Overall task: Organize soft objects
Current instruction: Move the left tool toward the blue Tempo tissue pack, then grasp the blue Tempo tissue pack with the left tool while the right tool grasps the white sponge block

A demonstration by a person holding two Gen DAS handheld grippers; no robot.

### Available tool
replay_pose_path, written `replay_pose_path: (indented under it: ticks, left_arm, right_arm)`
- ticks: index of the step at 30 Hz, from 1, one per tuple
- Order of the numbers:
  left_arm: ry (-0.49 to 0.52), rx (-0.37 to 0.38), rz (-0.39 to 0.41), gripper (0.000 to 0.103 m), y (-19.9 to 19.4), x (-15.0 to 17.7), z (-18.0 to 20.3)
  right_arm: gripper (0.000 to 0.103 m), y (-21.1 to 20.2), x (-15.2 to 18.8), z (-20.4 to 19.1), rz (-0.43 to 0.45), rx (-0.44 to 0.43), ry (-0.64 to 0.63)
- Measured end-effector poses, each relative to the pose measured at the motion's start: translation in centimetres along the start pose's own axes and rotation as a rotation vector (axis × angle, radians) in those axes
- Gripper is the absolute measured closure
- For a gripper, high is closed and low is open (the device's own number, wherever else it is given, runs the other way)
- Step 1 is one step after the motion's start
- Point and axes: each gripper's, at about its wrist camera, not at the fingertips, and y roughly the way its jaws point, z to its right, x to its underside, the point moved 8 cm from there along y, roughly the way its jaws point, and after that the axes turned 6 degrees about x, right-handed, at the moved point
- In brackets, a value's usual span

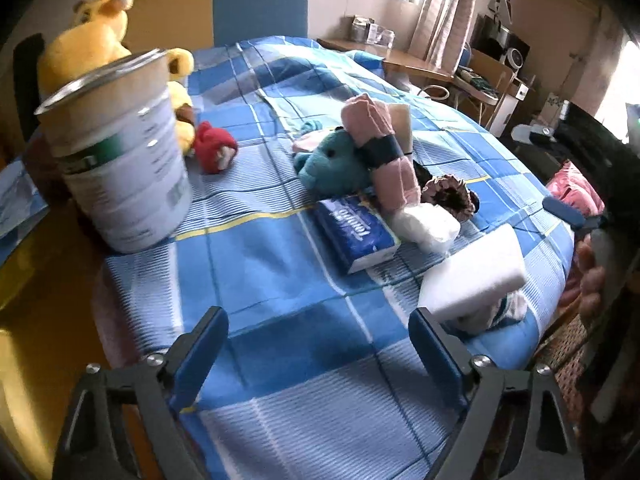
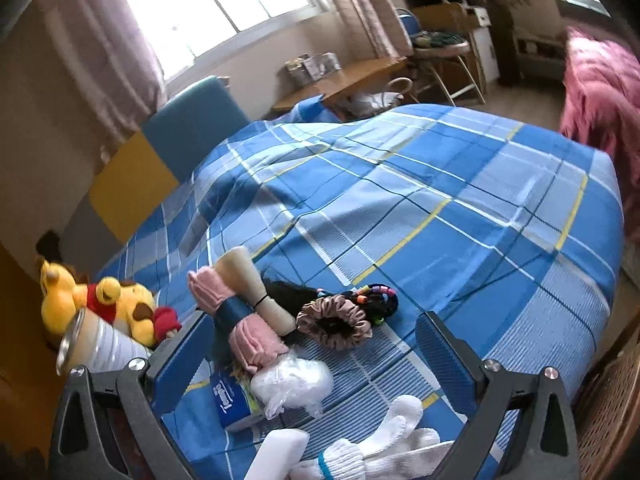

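With both the left gripper (image 1: 318, 346) and right gripper (image 2: 304, 354) spread and empty above the bedspread (image 2: 460, 200), we approach the soft pile beside the tin (image 1: 120, 152); we should centre one item, perhaps the sock (image 2: 360, 452), before closing.

The white socks (image 2: 380, 448) are cut off by the bottom edge.

Ahead of my left hand-held gripper (image 1: 318, 354) the bedspread (image 1: 280, 280) lies bare. A tin can (image 1: 120, 152) blocks the left; the tissue pack (image 1: 356, 232) and white sponge block (image 1: 472, 272) crowd the right.

Black left gripper (image 1: 318, 354): blue jaws, silver screws.
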Motion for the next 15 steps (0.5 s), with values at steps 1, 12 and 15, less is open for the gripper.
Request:
replay_pose_path:
  ticks: [1,12,15]
  left_arm:
    - [-0.007,0.017,-0.009,0.019,0.5,-0.3,0.3]
    - [-0.034,0.033,-0.087,0.036,6.6,-4.2,2.2]
    - [-0.043,0.01,-0.114,0.035,8.4,-4.9,2.1]
  right_arm:
    - [0.001,0.1,0.0,0.0,-0.003,-0.005,0.003]
    - [0.001,0.7,0.7,-0.9,-0.05,-0.027,-0.028]
    - [0.001,0.7,0.8,-1.0,-0.056,-0.037,-0.026]
